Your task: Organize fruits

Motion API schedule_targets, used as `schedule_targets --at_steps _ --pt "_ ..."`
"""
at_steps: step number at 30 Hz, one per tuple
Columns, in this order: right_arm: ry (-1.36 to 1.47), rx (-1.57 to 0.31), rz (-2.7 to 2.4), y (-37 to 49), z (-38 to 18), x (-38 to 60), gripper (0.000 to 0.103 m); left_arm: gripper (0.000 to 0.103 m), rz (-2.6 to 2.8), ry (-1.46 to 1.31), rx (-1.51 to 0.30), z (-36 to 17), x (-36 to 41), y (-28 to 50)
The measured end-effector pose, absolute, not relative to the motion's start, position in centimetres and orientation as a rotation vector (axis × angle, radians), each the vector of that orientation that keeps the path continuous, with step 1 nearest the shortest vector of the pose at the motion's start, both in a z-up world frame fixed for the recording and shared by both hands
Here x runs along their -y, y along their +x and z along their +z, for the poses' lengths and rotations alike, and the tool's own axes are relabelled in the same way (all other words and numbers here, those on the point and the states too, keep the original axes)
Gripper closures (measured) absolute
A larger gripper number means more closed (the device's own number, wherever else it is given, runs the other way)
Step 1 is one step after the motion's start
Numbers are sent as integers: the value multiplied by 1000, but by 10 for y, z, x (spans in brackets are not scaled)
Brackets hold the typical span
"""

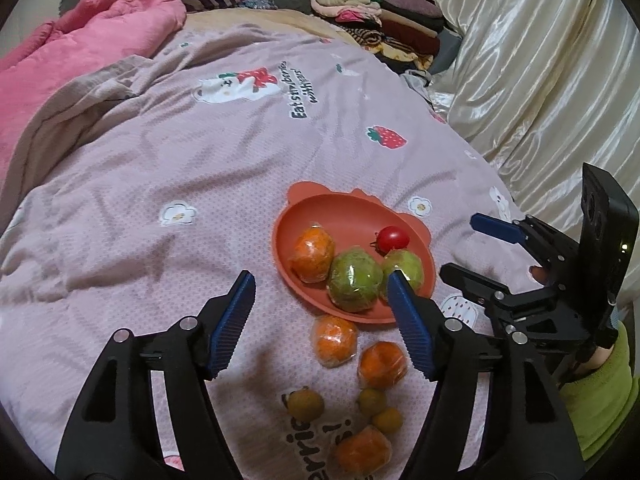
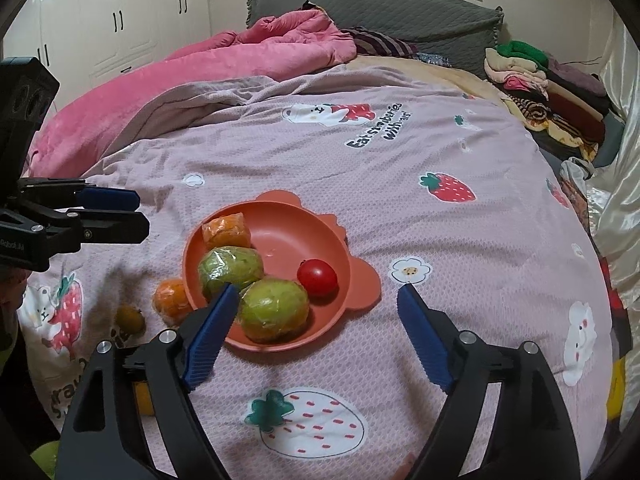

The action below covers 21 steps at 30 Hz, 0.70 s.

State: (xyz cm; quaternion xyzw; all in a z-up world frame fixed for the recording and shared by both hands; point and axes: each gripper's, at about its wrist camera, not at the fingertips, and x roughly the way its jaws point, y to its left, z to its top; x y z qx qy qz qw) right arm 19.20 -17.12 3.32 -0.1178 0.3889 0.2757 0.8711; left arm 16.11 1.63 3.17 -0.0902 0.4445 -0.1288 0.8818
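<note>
Left wrist view shows your fruit split: four wrapped or bare pieces sit in the orange plate (image 1: 352, 208), while wrapped oranges (image 1: 335, 340) and small yellow fruits (image 1: 306, 402) lie on the bed quilt (image 1: 160, 152) just below it. Your left tool (image 1: 322, 280) and right tool (image 2: 318, 292) are both spread, pinching nothing. Slick wrap may slip; the soft quilt could tip the plate and roll the tomato (image 1: 393, 238).

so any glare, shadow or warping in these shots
Left wrist view: glare on the wrapped green fruit, satin curtain shines, left tool shadows the bedspread. Right wrist view: fisheye bends the wardrobe, corners black.
</note>
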Motion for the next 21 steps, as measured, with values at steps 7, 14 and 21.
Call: schedule_targets --at_steps 7,14,21 --pt "-239 -794 580 182 40 170 16 32 -245 -176 -906 36 -21 154" --pt "-226 -786 572 176 44 173 12 22 -221 -174 -894 39 -25 146" --pt "-214 -776 568 168 48 176 10 13 -191 -173 -888 42 -29 138"
